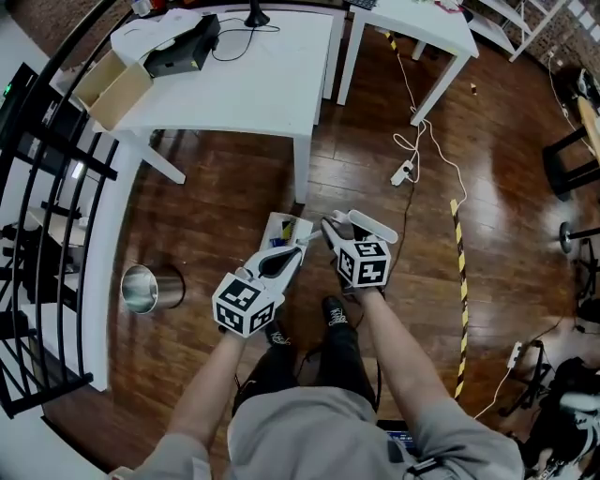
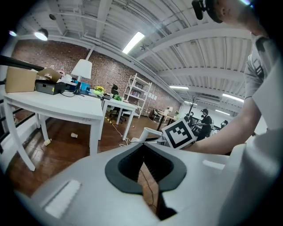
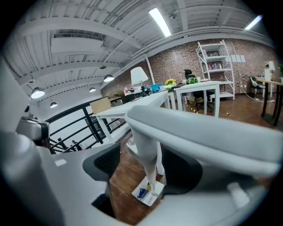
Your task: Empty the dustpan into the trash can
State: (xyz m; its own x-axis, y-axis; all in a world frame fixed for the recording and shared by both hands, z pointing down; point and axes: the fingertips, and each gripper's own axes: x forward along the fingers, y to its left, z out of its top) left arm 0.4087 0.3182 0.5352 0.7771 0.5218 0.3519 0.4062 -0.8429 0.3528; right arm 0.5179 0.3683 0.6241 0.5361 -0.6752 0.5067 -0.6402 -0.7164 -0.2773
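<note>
A white long-handled dustpan stands on the wood floor, with blue and yellow scraps in its pan. Its stem rises between the jaws of my right gripper, and the pads stand apart from it on both sides, so the gripper is open. The handle's grip bar crosses just above those jaws. My left gripper hangs beside the pan, shut and with nothing in it. A silver trash can stands on the floor well to the left.
A white table with a cardboard box stands ahead, and a second table to its right. A black railing runs along the left. A power strip with cable and a yellow-black floor strip lie at right.
</note>
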